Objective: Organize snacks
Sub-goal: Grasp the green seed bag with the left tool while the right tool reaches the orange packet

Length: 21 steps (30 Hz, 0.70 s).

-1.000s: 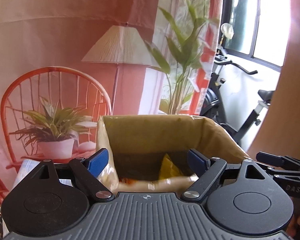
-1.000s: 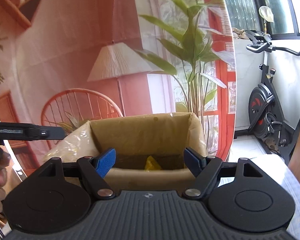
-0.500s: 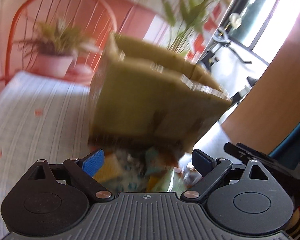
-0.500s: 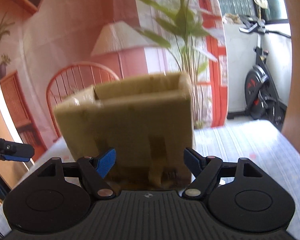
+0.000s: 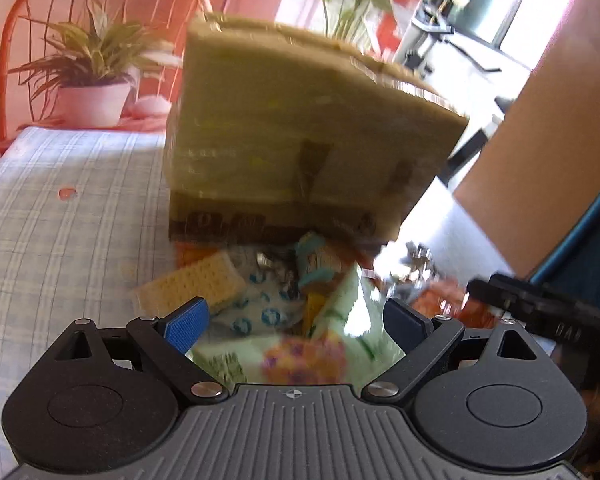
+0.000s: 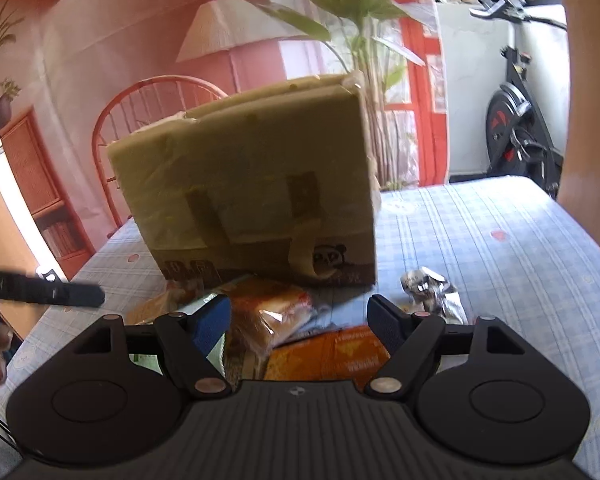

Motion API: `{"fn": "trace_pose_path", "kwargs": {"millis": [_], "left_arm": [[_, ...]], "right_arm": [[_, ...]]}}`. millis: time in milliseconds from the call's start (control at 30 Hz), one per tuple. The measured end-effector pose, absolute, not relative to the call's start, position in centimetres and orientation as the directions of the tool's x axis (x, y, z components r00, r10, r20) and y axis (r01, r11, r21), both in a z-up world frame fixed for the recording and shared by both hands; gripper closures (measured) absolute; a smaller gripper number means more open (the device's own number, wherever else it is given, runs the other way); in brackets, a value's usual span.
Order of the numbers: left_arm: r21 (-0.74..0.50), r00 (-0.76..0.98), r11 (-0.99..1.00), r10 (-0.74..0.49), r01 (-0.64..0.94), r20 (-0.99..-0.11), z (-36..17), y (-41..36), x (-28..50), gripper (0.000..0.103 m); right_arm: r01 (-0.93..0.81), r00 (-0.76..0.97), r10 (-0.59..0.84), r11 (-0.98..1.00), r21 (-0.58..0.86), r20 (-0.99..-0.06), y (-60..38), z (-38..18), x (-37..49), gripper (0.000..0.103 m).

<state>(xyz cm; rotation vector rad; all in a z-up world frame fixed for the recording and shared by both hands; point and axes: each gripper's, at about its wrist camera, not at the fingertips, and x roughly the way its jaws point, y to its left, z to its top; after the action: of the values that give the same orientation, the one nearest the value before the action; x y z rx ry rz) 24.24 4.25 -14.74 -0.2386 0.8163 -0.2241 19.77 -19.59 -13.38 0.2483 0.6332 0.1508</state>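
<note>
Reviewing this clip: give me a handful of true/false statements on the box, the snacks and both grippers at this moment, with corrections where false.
1. The cardboard box stands on the checked tablecloth. True.
2. The right gripper is clamped on a snack. False: its jaws stand open, with nothing pressed between them.
3. Snack packets lie on the cloth in front of the box. True: an orange packet and a wrapped bread among them.
4. The crumpled silver wrapper sits on top of the box. False: it lies on the cloth beside it.
5. The left gripper holds the waffle biscuit. False: it is open, holding nothing.
</note>
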Motion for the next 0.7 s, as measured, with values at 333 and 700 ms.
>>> {"fn": "trace_pose_path", "kwargs": {"millis": [333,700], "left_arm": [[-0.463,0.617,0.876,-0.291,-0.135,-0.731,-16.8,6.6,23.0,0.007],[-0.54,0.562,0.833,-0.394,-0.115,-0.727,-19.4,5.3,22.1,0.007]], "right_arm": [[-0.033,0.786,0.213,0.952,0.305,-0.58,-19.9,-14.2,18.7,0.025],[-0.046,0.784,0.227,0.95,0.31,-0.579,-19.6,-14.5,18.7,0.025]]}}
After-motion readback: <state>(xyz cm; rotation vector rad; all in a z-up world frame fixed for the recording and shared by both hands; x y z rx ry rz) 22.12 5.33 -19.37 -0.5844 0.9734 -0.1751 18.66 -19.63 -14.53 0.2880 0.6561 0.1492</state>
